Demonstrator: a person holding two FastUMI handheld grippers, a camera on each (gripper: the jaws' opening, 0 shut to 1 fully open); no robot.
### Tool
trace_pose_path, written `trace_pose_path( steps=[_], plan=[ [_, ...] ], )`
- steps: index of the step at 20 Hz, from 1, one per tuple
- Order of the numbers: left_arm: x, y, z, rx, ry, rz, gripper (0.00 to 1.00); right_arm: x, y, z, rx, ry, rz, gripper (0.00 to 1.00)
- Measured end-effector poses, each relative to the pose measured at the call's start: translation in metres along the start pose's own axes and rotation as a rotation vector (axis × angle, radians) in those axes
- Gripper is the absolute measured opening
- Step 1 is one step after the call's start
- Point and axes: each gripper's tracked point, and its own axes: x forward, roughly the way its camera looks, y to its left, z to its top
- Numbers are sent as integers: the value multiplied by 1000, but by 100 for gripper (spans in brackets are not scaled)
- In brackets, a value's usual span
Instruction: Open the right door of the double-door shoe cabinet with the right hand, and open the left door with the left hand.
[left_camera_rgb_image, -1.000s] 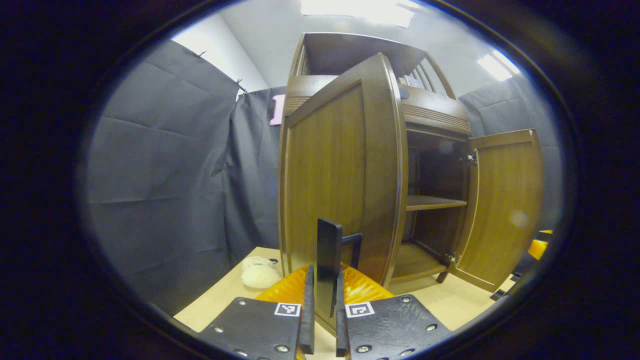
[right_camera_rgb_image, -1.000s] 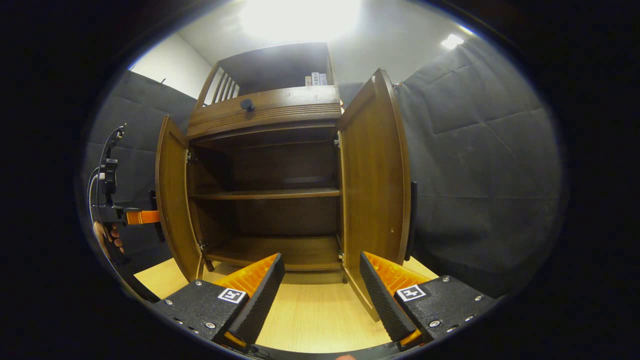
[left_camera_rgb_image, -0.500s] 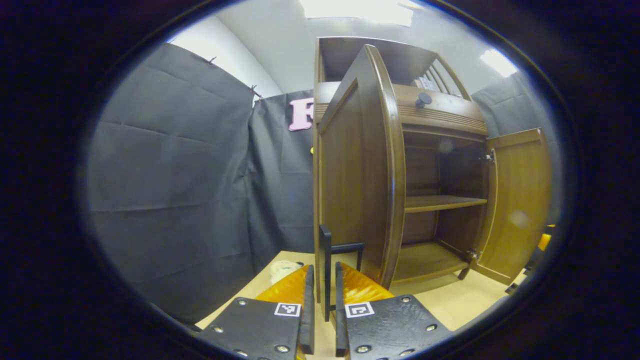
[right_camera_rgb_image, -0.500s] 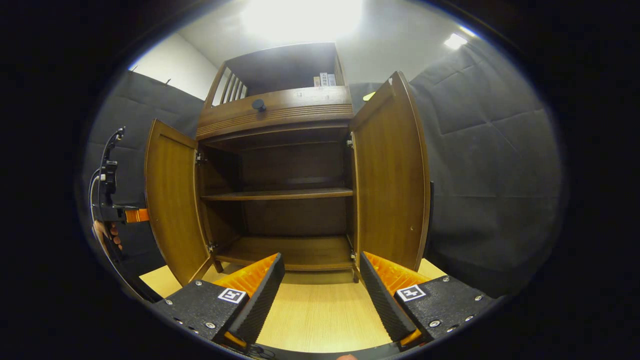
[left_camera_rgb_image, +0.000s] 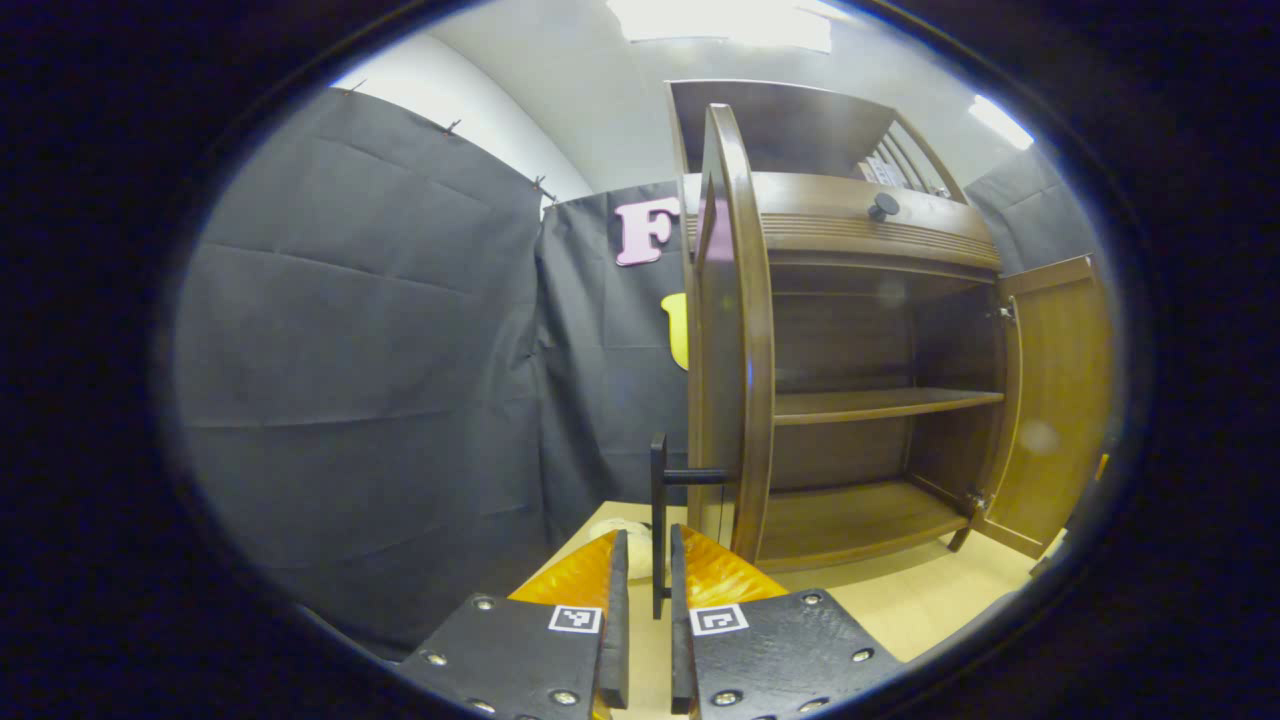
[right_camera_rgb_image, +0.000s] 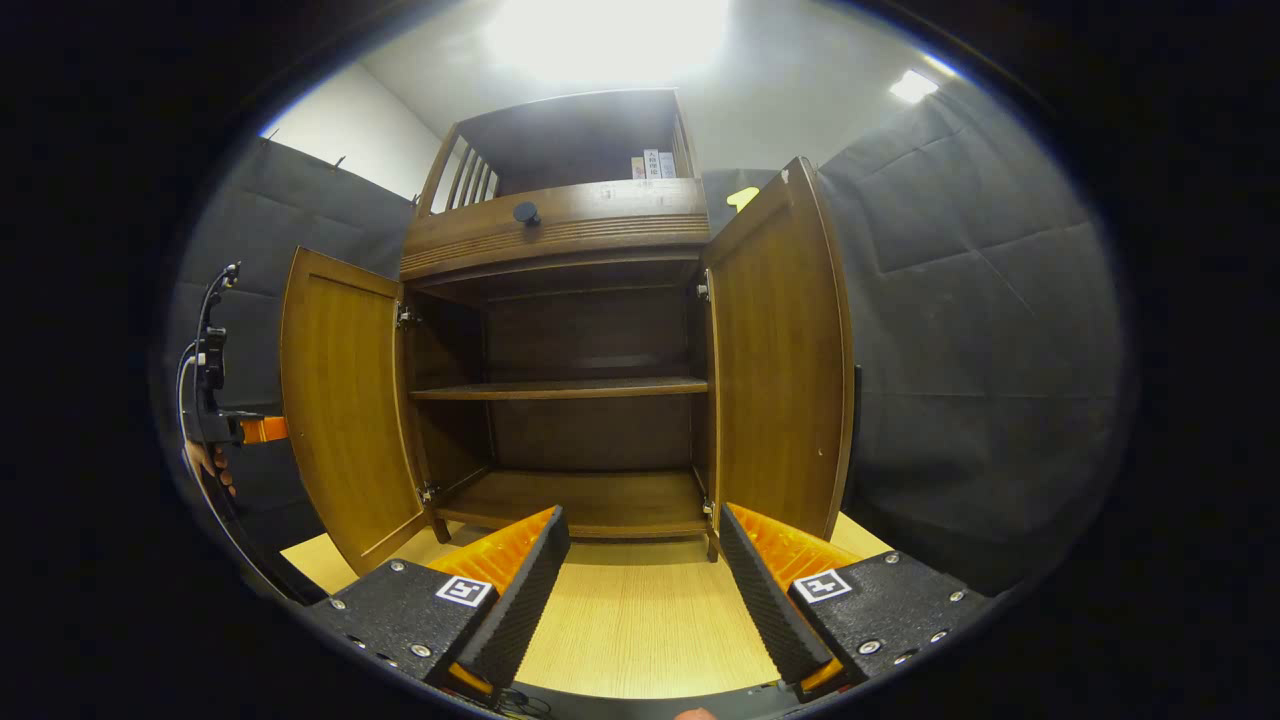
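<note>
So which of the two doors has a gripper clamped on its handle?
The left door: the left gripper is shut on its handle. The right door stands free, with the right gripper open.

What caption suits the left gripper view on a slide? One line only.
Left gripper shut on the black bar handle of the brown wooden shoe cabinet's left door, swung open.

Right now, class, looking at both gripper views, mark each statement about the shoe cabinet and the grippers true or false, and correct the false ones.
1. Both cabinet doors stand open. True: left door, right door.
2. The left gripper has its jaws closed on the left door's handle. True.
3. The right gripper grips the right door. False: its jaws are open, holding nothing.
4. Shoes sit on the middle shelf. False: it is bare.
5. The drawer knob sits below the doors. False: above.
</note>
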Motion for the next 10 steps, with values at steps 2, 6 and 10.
trace_pose_path(
  steps=[2,6,10],
  plan=[
    [-7,10,3,14,-4,42,22,-4,-5,7,4,-14,-5,93],
    [-31,22,21,20,-24,93,22,-10,-12,25,4,-41,-8,94],
    [-78,20,26,26,-36,81,17,-20,-16,36,11,-47,-6,93]
  ],
)
